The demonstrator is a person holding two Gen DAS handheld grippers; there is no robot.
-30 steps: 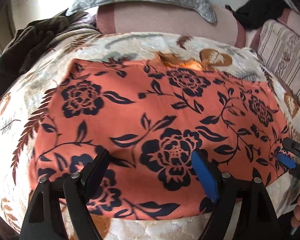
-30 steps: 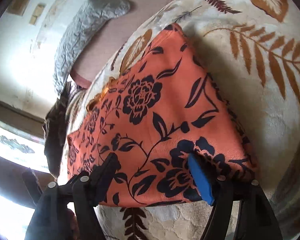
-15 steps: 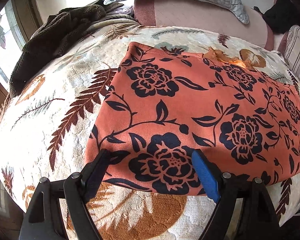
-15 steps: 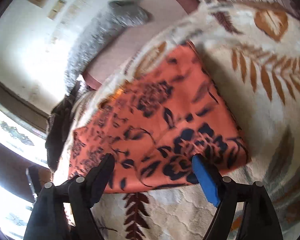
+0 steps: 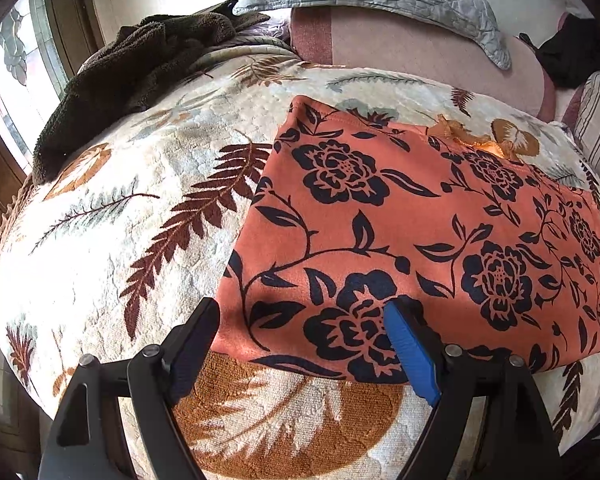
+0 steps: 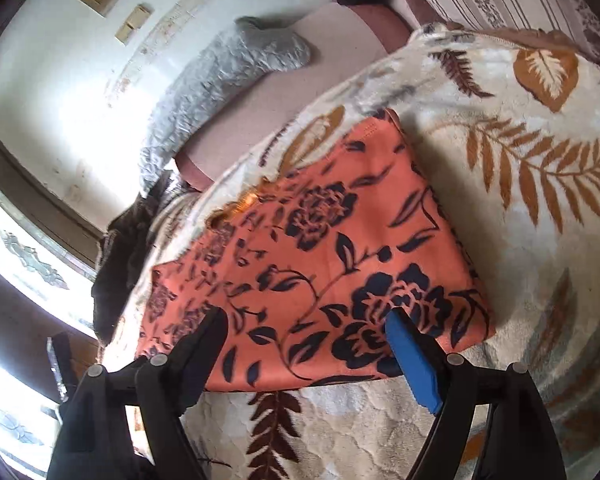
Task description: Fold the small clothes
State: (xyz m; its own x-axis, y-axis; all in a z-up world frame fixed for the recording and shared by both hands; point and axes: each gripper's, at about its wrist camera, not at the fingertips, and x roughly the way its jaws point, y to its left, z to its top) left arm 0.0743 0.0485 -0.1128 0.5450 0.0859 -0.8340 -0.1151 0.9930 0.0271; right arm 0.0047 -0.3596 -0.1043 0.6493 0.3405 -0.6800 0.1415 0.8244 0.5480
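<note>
Left wrist view shows the left gripper (image 5: 300, 336) open over the orange garment's (image 5: 400, 224) near corner; the right gripper (image 6: 308, 340), just opened, holds nothing, so both should pinch only the hem edge.

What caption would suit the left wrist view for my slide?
Open left gripper above the near corner of an orange floral garment lying flat on a leaf-patterned blanket.

Orange cloth (image 5: 400, 232) rt end cut off by frame edge.
</note>
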